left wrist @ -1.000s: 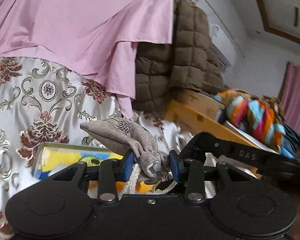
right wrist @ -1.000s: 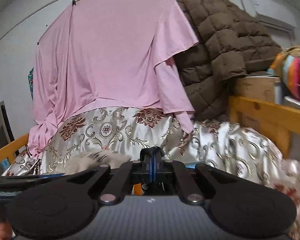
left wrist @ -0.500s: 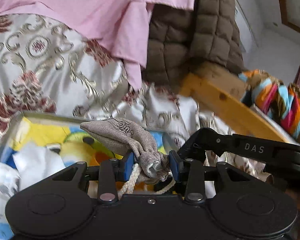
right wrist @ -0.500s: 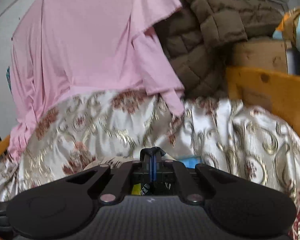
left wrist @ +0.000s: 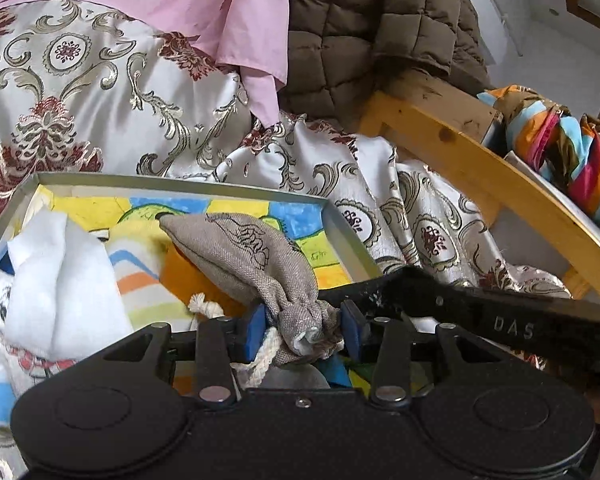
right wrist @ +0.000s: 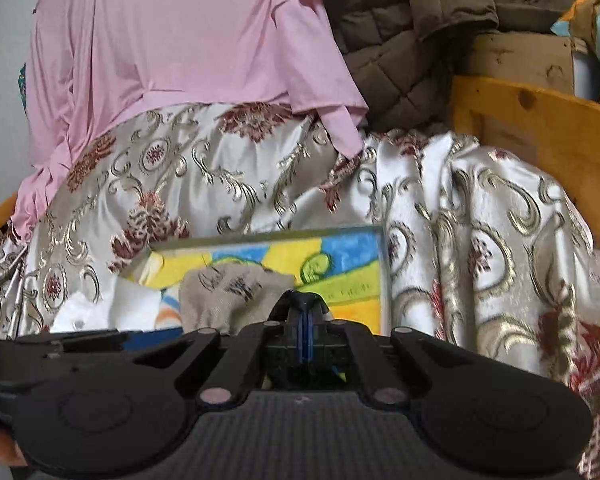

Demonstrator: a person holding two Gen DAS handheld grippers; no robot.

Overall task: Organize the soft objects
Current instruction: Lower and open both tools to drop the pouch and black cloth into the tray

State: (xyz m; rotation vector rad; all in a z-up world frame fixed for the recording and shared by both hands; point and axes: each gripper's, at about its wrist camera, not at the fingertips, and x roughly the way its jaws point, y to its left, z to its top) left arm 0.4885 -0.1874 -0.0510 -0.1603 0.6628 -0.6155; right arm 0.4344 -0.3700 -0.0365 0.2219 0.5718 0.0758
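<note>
Left gripper (left wrist: 302,330), clamped on neck of pouch (left wrist: 242,256), now lowered over box (left wrist: 342,236); earlier higher. Right gripper (right wrist: 304,320) closed, empty. Release likely next.

Two fisheye wrist views are looking forward and somewhat downward along each gripper's fingers. The left view is sitting close over the tray (left wrist: 342,236), with the left gripper (left wrist: 303,330) filling the bottom of the frame and the pouch (left wrist: 244,252) right before the lens. The right view is looking from just beside it, slightly farther back, over the right gripper (right wrist: 305,320), seeing the same tray (right wrist: 384,264) and pouch (right wrist: 228,292) beyond its tips. Both are sharing the patterned quilt (left wrist: 112,92), pink sheet (right wrist: 172,32), brown jacket (left wrist: 364,32) and wooden rail (right wrist: 540,120) behind.
</note>
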